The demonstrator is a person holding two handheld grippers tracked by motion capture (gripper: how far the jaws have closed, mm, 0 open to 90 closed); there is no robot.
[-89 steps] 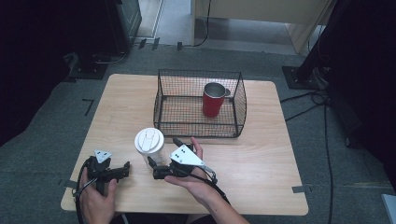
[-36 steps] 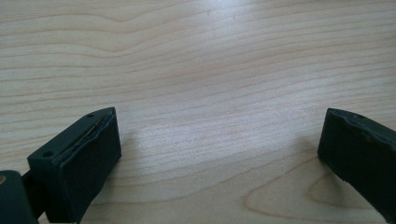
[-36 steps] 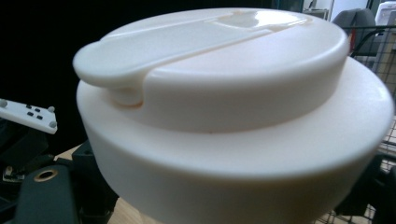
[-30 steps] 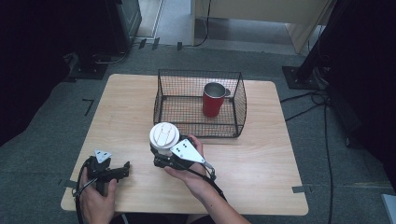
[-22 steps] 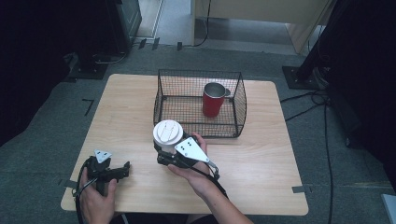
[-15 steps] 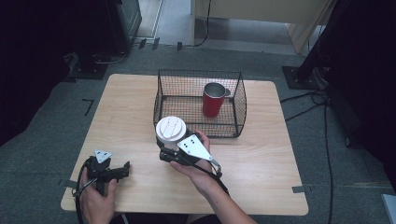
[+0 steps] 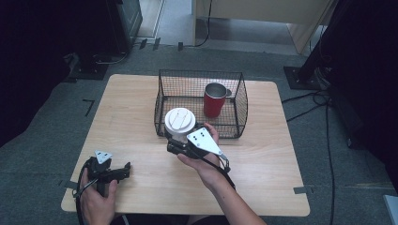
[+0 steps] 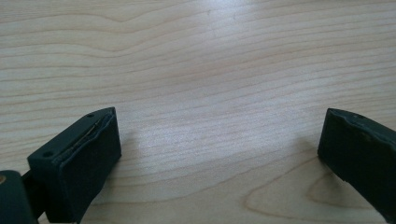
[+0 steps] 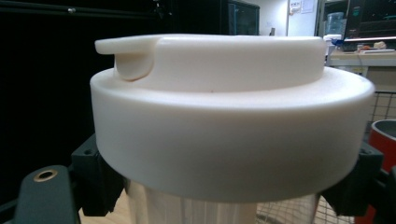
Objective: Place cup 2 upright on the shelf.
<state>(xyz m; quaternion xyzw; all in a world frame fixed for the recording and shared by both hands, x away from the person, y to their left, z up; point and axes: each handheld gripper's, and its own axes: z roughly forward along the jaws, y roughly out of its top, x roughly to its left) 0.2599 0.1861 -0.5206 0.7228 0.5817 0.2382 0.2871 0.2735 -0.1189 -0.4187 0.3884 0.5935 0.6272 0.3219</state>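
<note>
My right gripper (image 7: 177, 140) is shut on a steel cup with a white lid (image 7: 179, 121) and holds it lifted at the near left wall of the black wire basket (image 7: 240, 101). Up close in the right gripper view, the white lid (image 9: 229, 112) sits above the cup's steel body, with a black jaw on each side. A red mug (image 7: 214, 99) stands upright inside the basket at its right. My left gripper (image 7: 123, 170) rests open near the table's front left corner, and the left gripper view has bare wood between its jaws (image 8: 219, 154).
The wooden table (image 7: 117, 117) has free room on its left half and at the near right. A person's hand and forearm (image 7: 220, 187) come in from the front edge. Dark floor and black stands surround the table.
The right gripper closed on the white-lidded cup, raised it off the table and carried it back and to the right toward the basket. The left gripper stayed still.
</note>
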